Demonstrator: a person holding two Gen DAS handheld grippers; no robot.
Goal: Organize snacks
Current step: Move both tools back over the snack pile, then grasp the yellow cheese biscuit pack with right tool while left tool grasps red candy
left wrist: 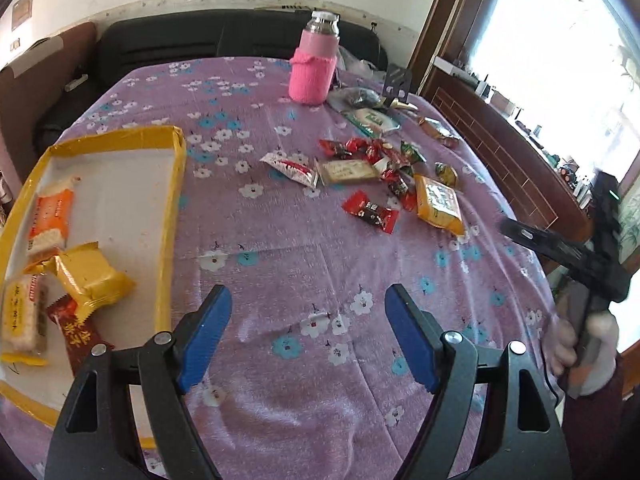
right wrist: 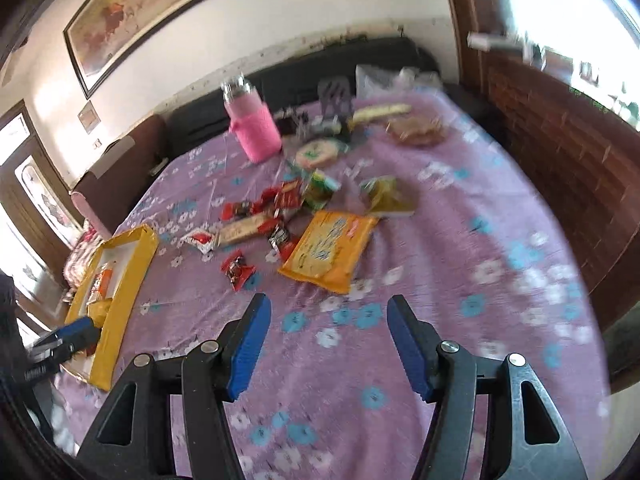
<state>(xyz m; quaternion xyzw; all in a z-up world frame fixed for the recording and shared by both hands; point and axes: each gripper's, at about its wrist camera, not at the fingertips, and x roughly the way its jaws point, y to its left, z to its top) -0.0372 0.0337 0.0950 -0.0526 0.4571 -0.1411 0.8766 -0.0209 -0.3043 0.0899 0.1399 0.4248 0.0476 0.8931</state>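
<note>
Both hand-held grippers hang over a table [left wrist: 280,264] covered in a purple flowered cloth, each with its blue pads spread and nothing between them. The left hand-held gripper [left wrist: 308,336] sits just right of a yellow-rimmed tray [left wrist: 170,216] at the table's left edge. The right hand-held gripper [right wrist: 328,346] points at bare cloth, short of the loose snacks.

The left wrist view is sharp and looks straight into the tray, showing four packs there: an orange pack [left wrist: 50,216], a yellow pack [left wrist: 90,280], a pale pack [left wrist: 22,316] and a dark red pack [left wrist: 76,330]. It also catches the person's hand [left wrist: 580,344] gripping the right tool's handle at the far right edge.

The right wrist view is blurred and sees the tray only edge-on at far left, its contents hard to tell apart, with the left tool's blue tip beside it. It does show a large orange-yellow bag [right wrist: 330,252] closest to its pads, a framed picture [right wrist: 148,12] on the wall and a flat brown item [right wrist: 418,130] at the far end of the table.

Both views show the unsorted pile [left wrist: 380,172] of red, green and yellow wrappers mid-table, and behind it a bottle [left wrist: 314,66] in a pink knitted sleeve.
</note>
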